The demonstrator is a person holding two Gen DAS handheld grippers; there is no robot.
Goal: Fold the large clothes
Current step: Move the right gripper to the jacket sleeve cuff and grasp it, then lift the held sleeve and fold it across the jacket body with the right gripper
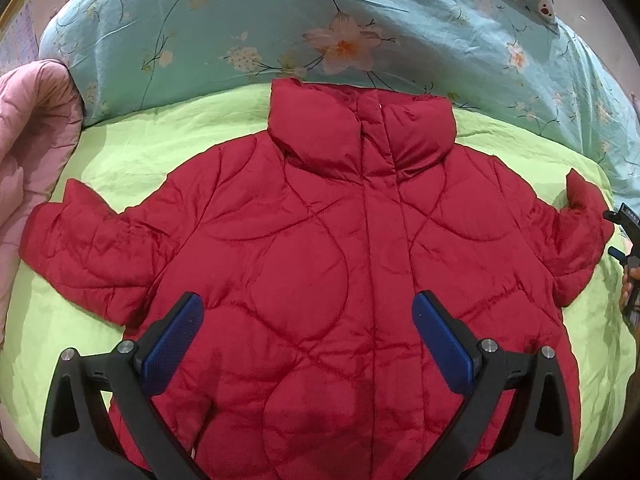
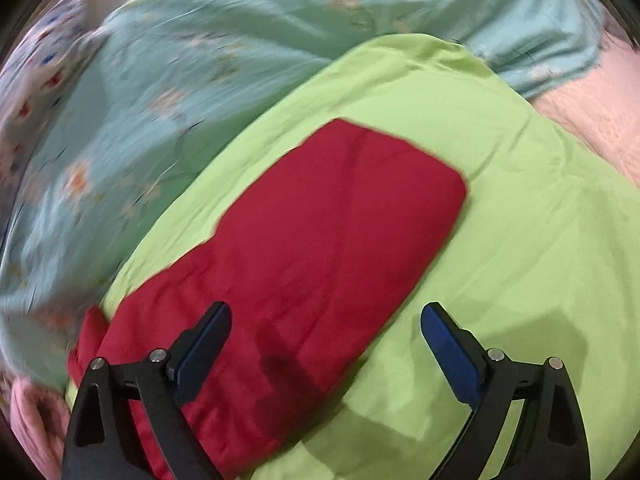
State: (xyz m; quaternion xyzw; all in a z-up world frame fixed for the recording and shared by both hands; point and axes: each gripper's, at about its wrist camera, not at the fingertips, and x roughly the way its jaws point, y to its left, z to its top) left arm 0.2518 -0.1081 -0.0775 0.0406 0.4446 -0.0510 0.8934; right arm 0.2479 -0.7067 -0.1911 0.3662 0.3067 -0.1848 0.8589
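A red quilted jacket (image 1: pixel 320 264) lies front-up and spread flat on a lime-green sheet (image 1: pixel 160 152) covering the bed, collar toward twelve o'clock and hem toward six o'clock in the left wrist view. Both sleeves are extended, one toward nine o'clock and one toward three o'clock. No container is visible in either view. Beyond the collar, at twelve o'clock, a teal floral duvet (image 1: pixel 280 20) is bunched along the sheet's far edge; a pink quilt (image 1: pixel 32 128) sits at nine o'clock. The left tongs (image 1: pixel 306 332) stand wide over the lower front of the jacket, with nothing between the blue pads (image 1: pixel 176 340); contact with the fabric cannot be confirmed. Only this view shows the whole garment, its collar and centre placket, and, at three o'clock beside the sleeve cuff, part of the other black tool and a hand (image 1: pixel 625 288). The right wrist view is motion-blurred and shows only one red stretch of the jacket (image 2: pixel 320 240), running from seven o'clock toward one o'clock across the sheet (image 2: pixel 520 220). The right tongs (image 2: pixel 326 344) are wide and empty, one pad over the red fabric, the other over bare sheet. This view alone shows a pink textured cover (image 2: pixel 600 120) at two o'clock and the duvet (image 2: pixel 180 80) at ten o'clock.
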